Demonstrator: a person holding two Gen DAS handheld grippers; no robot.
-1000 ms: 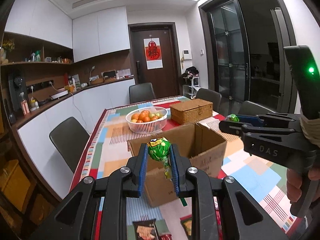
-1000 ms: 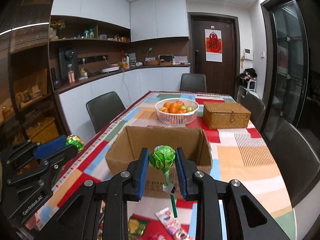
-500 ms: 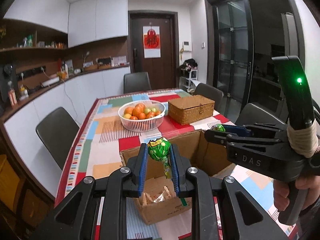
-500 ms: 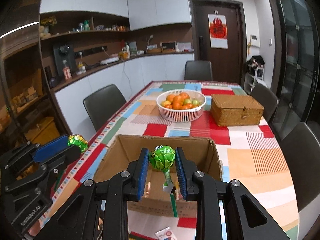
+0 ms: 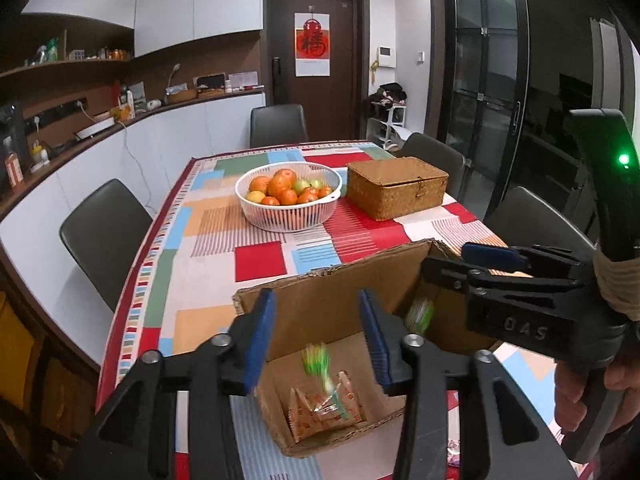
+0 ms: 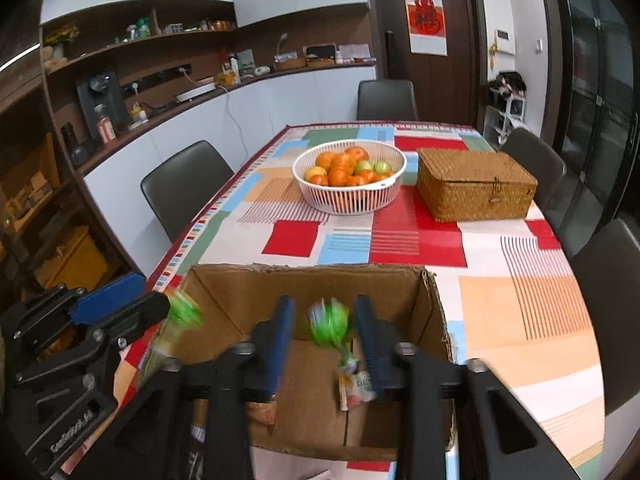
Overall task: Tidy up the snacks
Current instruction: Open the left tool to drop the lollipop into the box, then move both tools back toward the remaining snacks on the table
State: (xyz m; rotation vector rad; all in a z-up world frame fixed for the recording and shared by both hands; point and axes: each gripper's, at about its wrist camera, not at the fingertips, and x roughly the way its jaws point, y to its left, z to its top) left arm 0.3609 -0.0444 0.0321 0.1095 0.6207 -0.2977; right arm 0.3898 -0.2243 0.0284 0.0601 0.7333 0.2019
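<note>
Both tools are above the open cardboard box (image 5: 320, 304), which stands on the table (image 5: 208, 240) with its patchwork cloth; the left tool (image 5: 316, 336) has its blue fingers (image 5: 256, 336) spread wide, and nothing is between them. A green lollipop (image 5: 316, 360) shows as a blur below the gap, inside the box and free of the fingers, above an orange snack packet (image 5: 324, 408) that lies on the box floor. The right tool (image 6: 324, 336) has its fingers parted as well; a second green lollipop (image 6: 330, 322) is blurred in the gap between them, and I cannot tell if a pad touches it; its stick points down toward another small packet (image 6: 356, 388) in the box. In the left wrist view the right tool comes in from 3 o'clock over the right wall of the box, with a green blur just under its tip; in the right wrist view the left tool comes in from 9 o'clock, with a green blur at its tip by the left wall.

Farther on the table, at 12 o'clock from the box, is a white basket of oranges (image 6: 348, 188); a wicker box (image 6: 476, 188) with closed lid stands just beside it, at 1 o'clock. Dark chairs (image 5: 104, 228) stand around the table.
</note>
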